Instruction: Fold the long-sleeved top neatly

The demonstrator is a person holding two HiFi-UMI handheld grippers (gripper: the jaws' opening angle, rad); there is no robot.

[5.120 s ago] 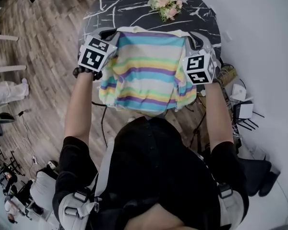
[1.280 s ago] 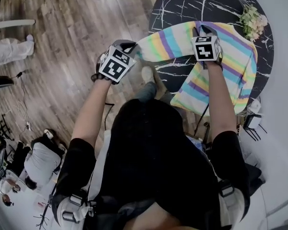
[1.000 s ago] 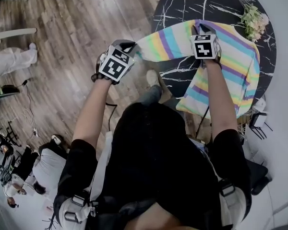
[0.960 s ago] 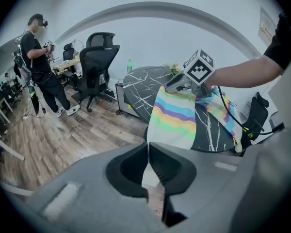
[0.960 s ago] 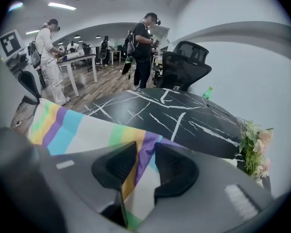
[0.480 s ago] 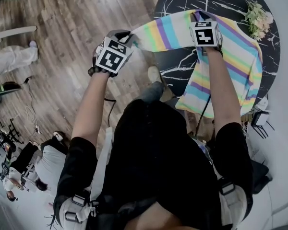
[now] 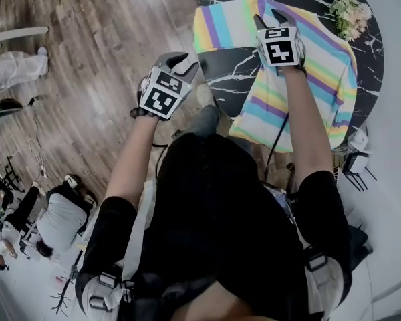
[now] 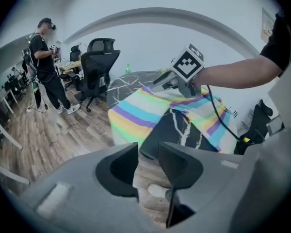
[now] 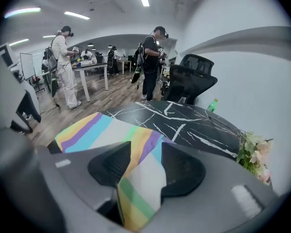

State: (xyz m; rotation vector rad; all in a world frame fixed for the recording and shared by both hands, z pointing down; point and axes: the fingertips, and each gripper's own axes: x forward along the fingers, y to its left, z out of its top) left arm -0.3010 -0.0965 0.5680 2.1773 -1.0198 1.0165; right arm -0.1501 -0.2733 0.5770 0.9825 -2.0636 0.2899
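**Striped top spread out, both tongs open.** The striped long-sleeved top (image 7: 321,65) is seen spread over a round black marbled worktop (image 7: 230,69). Its body is draped across the right side and hung over the near edge, and one sleeve (image 7: 217,25) is laid out toward the left rim.

The right tongs (image 7: 271,19) are held over the top, about where the sleeve meets the body. Their jaws have just been opening and are shown apart. A raised fold of the striped cloth is left standing between them, unclamped.

The left tongs (image 7: 185,60) are held off the worktop's left edge, above the wooden floor (image 7: 87,59). They are near the sleeve's end but not touching it. Their jaws have likewise just been opening and are shown parted, with nothing caught between them and only floorboards seen through the gap. Both pairs of tongs are pointed downward and away from the person.

A bunch of pale flowers (image 7: 349,12) is laid at the far right of the worktop, just beyond the top. In the right gripper view a green bottle (image 9: 212,105) is seen near the worktop's far rim, close to a black office chair (image 9: 191,79). Standing people (image 9: 153,62) are pictured by desks farther back in the room.
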